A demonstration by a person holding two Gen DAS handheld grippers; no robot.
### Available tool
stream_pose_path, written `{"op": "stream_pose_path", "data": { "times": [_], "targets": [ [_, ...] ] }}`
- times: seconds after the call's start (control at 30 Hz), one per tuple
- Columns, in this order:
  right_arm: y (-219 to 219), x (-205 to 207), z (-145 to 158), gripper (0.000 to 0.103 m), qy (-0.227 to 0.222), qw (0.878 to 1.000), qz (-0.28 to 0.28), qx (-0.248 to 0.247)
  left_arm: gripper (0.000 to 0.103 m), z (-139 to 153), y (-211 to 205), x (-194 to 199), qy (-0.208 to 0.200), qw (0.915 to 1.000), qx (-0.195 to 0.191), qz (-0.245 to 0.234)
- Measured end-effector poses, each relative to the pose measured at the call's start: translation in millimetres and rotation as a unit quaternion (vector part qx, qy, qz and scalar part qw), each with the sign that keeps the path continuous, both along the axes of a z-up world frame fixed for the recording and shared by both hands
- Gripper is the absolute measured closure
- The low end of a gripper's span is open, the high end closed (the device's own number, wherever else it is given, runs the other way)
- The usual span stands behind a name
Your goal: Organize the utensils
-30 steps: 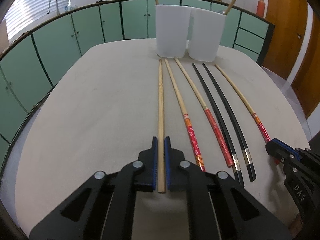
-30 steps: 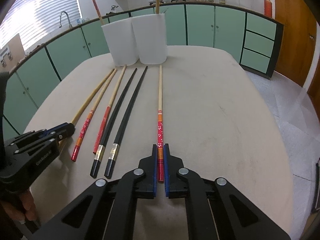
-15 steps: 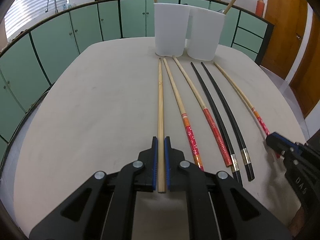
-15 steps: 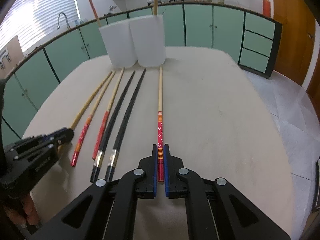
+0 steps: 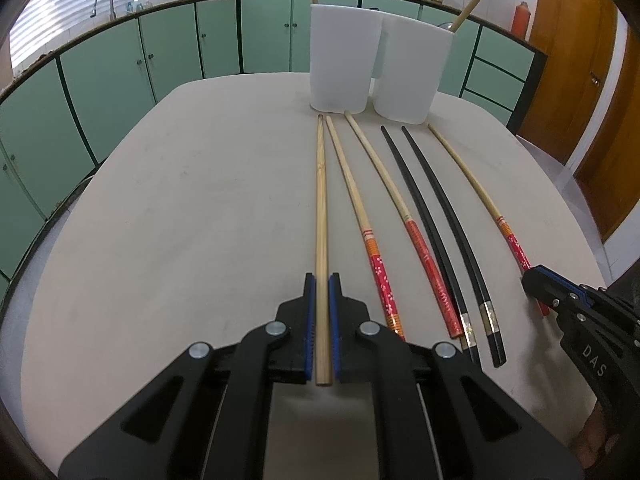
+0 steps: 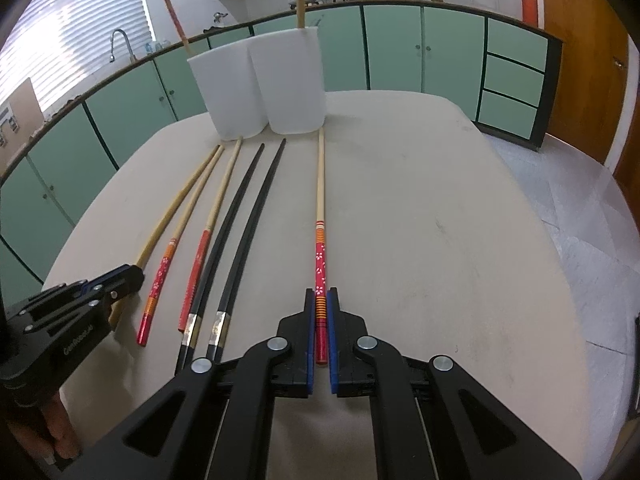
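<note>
Bamboo chopstick [image 5: 321, 216], plain: lies on beige table [image 5: 192, 216], butt end pinched between left gripper [image 5: 322, 308] jaws. Red floral chopstick [image 6: 320, 216]: likewise clamped by right gripper [image 6: 320, 312]. Four more lie between them. Two white cups [image 5: 340, 64] beyond, one stick each. Advice: lift level, tip-first into matching cup.

Matt pale wooden chopstick [image 5: 321, 216], glossy black chopsticks [image 5: 432, 216], translucent white plastic cups [image 5: 342, 60], matt beige table [image 5: 192, 216].
</note>
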State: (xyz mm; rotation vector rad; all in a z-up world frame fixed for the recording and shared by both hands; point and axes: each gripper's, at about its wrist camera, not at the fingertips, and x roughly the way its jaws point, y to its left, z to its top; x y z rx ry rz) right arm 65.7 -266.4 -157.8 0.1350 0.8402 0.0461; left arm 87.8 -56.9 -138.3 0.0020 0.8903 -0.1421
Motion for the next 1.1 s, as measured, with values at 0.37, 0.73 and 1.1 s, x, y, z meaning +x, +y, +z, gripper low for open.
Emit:
{"op": "stream_pose_path", "data": {
  "times": [0.37, 0.73, 1.1],
  "targets": [
    [-3, -6, 10, 0.098, -0.009, 1.000, 0.003, -0.005, 0.097, 18, 9, -6, -0.006, 0.9999, -0.009, -0.010],
    [-15, -13, 57, 0.098, -0.054, 0.999, 0.002, -0.002, 0.097, 75, 26, -16, -0.065, 0.9978, -0.003, -0.008],
    [-12, -8, 37, 0.097, -0.035, 0.999, 0.000, -0.009, 0.097, 36, 32, -1, -0.002, 0.9999, -0.005, -0.009]
  ]
}}
